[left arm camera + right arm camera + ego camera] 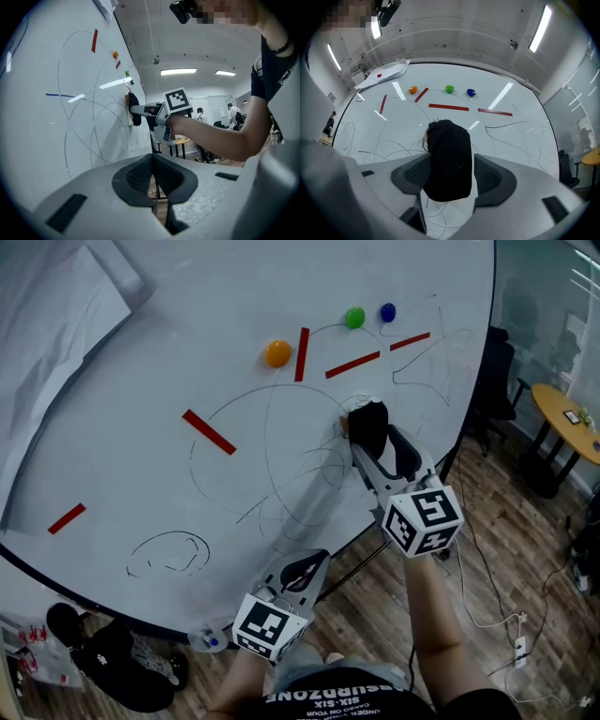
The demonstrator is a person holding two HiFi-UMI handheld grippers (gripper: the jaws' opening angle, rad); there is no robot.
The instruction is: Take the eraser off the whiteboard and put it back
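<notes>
The eraser (447, 159) sits against the whiteboard (520, 140), over scribbled pen lines (520, 127), between the jaws of the right claw (450, 174); those jaws stand spread, with a gap showing beside one pad, so the eraser is not pinched. The left claw (152, 176) hangs near the whiteboard's lower edge, jaws pressed together and empty; magnets (277, 353) and red strips (352, 364) sit farther up the whiteboard.

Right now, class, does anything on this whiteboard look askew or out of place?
The red strips lie at mismatched angles across the whiteboard, and stray pen scribbles cover it. Nothing looks spilled or broken.
</notes>
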